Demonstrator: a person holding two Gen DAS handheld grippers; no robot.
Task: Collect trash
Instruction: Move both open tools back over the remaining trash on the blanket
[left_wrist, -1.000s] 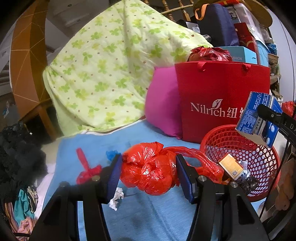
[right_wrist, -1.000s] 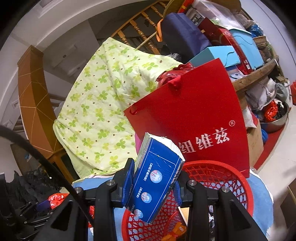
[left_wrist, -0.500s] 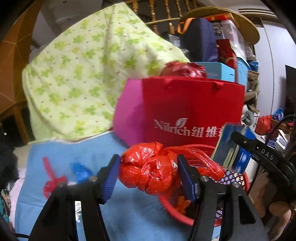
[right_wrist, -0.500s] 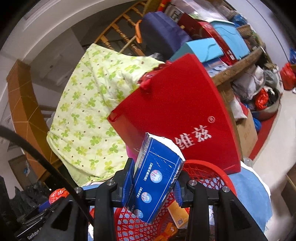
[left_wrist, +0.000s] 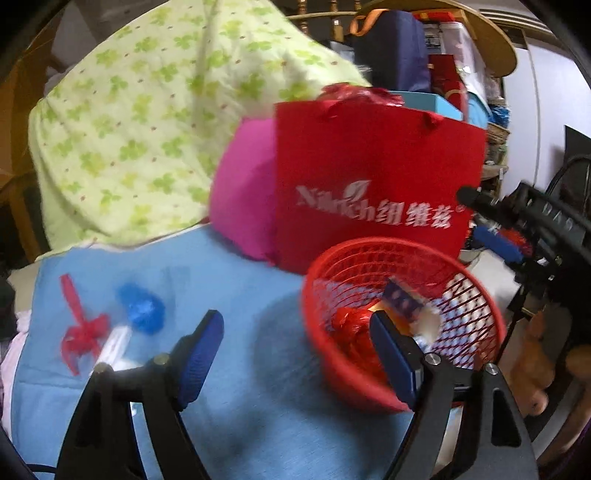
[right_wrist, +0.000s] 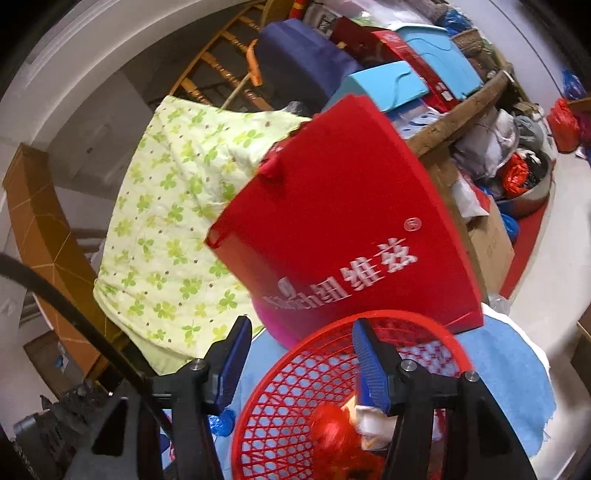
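A red mesh basket (left_wrist: 476, 291) stands on the blue cloth (left_wrist: 221, 280). Inside it lie a crumpled red plastic bag (left_wrist: 351, 328) and a blue carton (left_wrist: 402, 299), blurred. My left gripper (left_wrist: 295, 354) hovers at the basket's near left rim, its jaws opening with nothing between them. My right gripper (right_wrist: 301, 365) is over the basket (right_wrist: 258, 406), jaws opening and empty too; the red bag (right_wrist: 332, 428) lies below it. The right gripper (left_wrist: 484, 218) also shows at the right edge of the left wrist view. Loose on the cloth at the left lie a red scrap (left_wrist: 81, 332), a blue scrap (left_wrist: 142, 308) and a white scrap (left_wrist: 114, 343).
A tall red paper bag (left_wrist: 369, 177) stands right behind the basket, with a pink pillow (left_wrist: 243, 206) and a green flowered quilt (left_wrist: 147, 129) to its left. Boxes and bags pile up behind, and more clutter (right_wrist: 517, 177) sits on the floor to the right.
Both grippers have let go. The red plastic bag left my left jaws and the blue carton left my right jaws; both now lie in the basket. The left gripper dipped toward the basket.
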